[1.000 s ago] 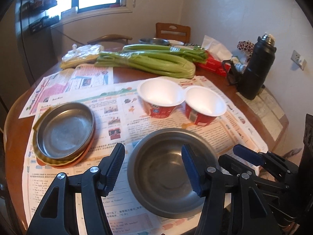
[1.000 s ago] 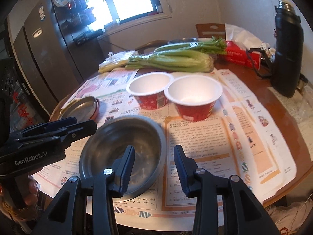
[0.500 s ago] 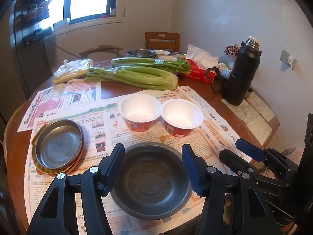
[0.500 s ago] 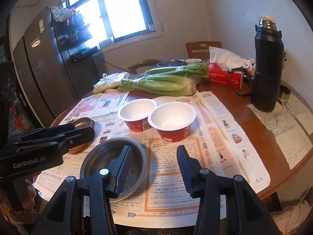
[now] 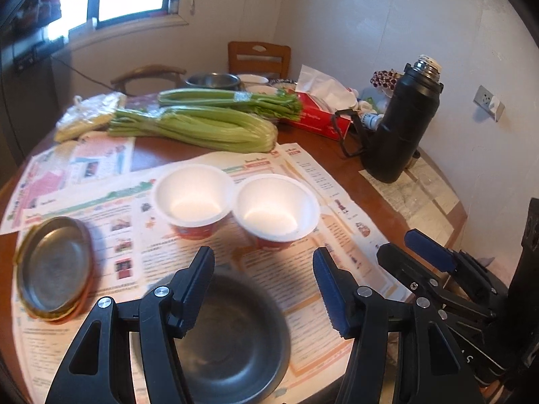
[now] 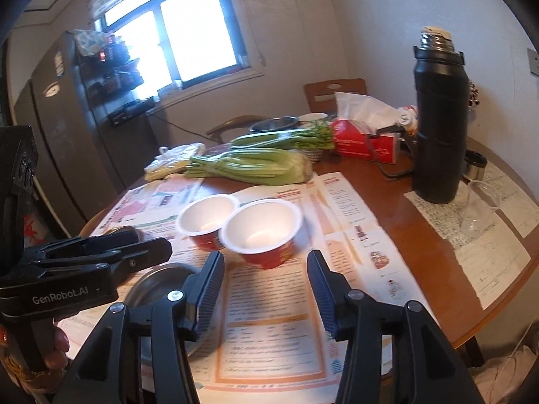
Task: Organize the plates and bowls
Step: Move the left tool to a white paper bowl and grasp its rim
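The round table (image 5: 448,215) carries newspaper (image 6: 269,336); the steel bowl (image 5: 232,343) rests on it near the front edge; left gripper (image 5: 264,288) stands partly open above it, empty; right gripper (image 6: 264,288), jaws just opening, grips nothing; two paper bowls (image 5: 276,207) touch behind.

1. Paper cups (image 5: 193,195): two.
2. Metal bowls (image 5: 229,340): two, one far back.
3. Stacked plates (image 5: 54,266): one pile.
4. Celery bunches (image 5: 202,128): two.
5. Flask (image 5: 401,124): one.
6. Tissue box (image 5: 320,118): one.
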Demonstrator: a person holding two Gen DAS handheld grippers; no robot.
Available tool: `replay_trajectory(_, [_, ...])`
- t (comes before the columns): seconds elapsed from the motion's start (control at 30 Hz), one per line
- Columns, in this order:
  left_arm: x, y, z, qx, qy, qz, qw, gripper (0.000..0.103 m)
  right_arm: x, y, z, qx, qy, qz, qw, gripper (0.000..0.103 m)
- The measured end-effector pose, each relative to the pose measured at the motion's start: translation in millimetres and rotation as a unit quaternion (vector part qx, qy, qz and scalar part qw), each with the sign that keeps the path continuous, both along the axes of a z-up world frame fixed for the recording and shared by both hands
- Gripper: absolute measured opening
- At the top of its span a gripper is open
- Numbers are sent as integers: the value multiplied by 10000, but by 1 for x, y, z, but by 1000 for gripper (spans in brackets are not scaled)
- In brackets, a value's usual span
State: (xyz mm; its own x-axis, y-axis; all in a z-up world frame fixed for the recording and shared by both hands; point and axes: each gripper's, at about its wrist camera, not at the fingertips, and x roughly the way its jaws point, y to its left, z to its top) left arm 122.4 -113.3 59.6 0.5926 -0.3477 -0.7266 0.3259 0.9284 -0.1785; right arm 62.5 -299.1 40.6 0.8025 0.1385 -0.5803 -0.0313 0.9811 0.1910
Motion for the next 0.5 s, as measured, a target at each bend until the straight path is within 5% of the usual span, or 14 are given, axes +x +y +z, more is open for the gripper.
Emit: replay_trajectory(0.5, [58,-13,-46,-490,926,288,9941,63,65,-13,-22,-467,446,70,9979,51])
